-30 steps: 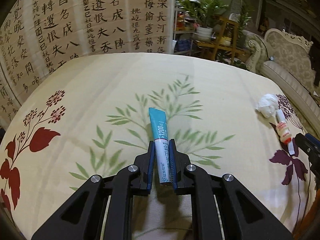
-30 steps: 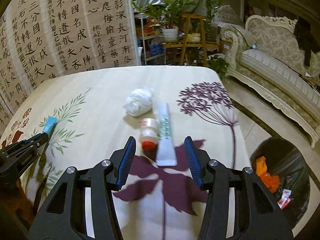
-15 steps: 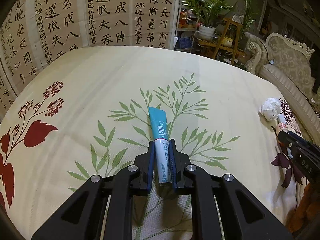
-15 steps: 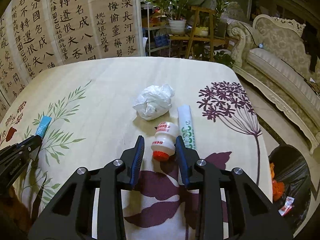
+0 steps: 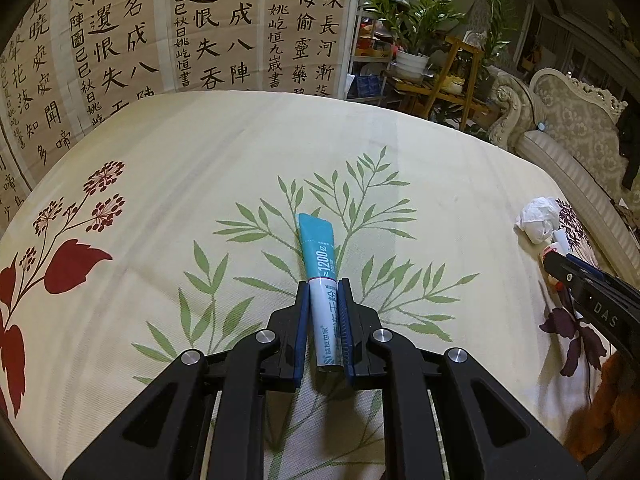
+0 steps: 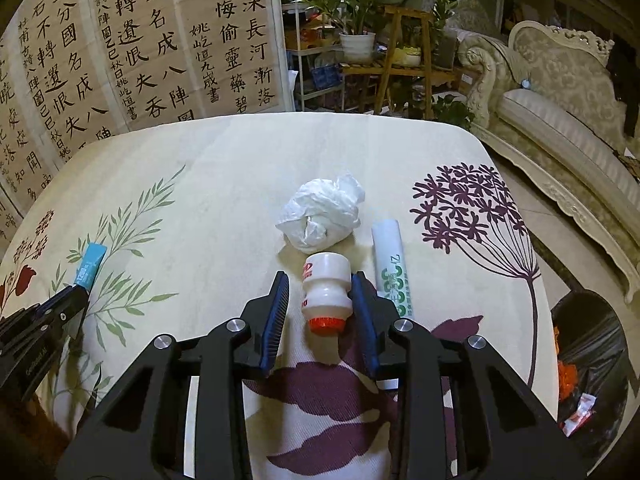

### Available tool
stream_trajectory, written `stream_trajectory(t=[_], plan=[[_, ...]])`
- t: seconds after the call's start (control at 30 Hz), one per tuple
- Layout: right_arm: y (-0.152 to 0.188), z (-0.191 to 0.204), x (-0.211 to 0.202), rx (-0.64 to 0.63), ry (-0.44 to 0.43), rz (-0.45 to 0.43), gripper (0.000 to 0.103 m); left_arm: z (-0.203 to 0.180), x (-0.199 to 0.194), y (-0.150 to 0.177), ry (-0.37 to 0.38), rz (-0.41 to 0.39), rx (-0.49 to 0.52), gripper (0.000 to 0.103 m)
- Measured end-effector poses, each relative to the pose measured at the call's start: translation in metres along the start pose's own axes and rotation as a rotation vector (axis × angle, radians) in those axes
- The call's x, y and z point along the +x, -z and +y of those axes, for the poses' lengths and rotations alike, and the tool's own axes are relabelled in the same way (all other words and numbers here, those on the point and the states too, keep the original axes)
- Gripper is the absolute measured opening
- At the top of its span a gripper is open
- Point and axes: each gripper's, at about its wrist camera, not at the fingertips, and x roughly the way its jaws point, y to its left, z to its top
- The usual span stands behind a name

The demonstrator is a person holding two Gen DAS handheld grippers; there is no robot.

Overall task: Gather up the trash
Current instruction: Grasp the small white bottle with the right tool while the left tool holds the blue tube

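With the teal tube (image 5: 320, 276) clamped in the left gripper (image 5: 323, 300), the small bottle (image 6: 326, 290), only loosely straddled by the part-open right gripper (image 6: 320, 296), could be rolled toward the white tube (image 6: 390, 268) at 3 o'clock.

The left gripper (image 5: 324, 304) is low over the floral tablecloth (image 5: 200, 168), its two fingers pressed flat against the sides of a teal-and-white tube (image 5: 322, 280) that points away along them. The right gripper (image 6: 320, 300), further toward the tablecloth's purple-flower end, has its jaws straddling a small white bottle (image 6: 326, 290); the right pad touches the bottle's side, while a narrow gap shows at the left pad. In each wrist view the other gripper's black fingers reach in from the edge, both pointing the same way across the cloth.
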Motion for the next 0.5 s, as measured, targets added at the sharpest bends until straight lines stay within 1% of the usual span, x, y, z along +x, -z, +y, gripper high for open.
stream_trajectory(t=[0.13,0.2,0.23,0.5], plan=[[-0.0005,0.0027,0.0037,-0.006,0.002,0.009,0.032,0.0004,0.0000,0.0000,0.002,0.000,-0.002,0.015],[0.0000,0.0041,0.0050,-0.011,0.000,0.015,0.026,0.0004,0.0004,-0.0003,0.002,0.000,-0.002,0.015],[0.0005,0.0046,0.0055,-0.012,0.000,0.016,0.025,0.0004,0.0003,-0.0004,0.002,0.000,-0.002,0.015],[0.0044,0.0097,-0.0002,-0.030,0.001,0.000,0.025,0.0005,0.0004,-0.0003,0.002,-0.001,-0.003,0.015]])
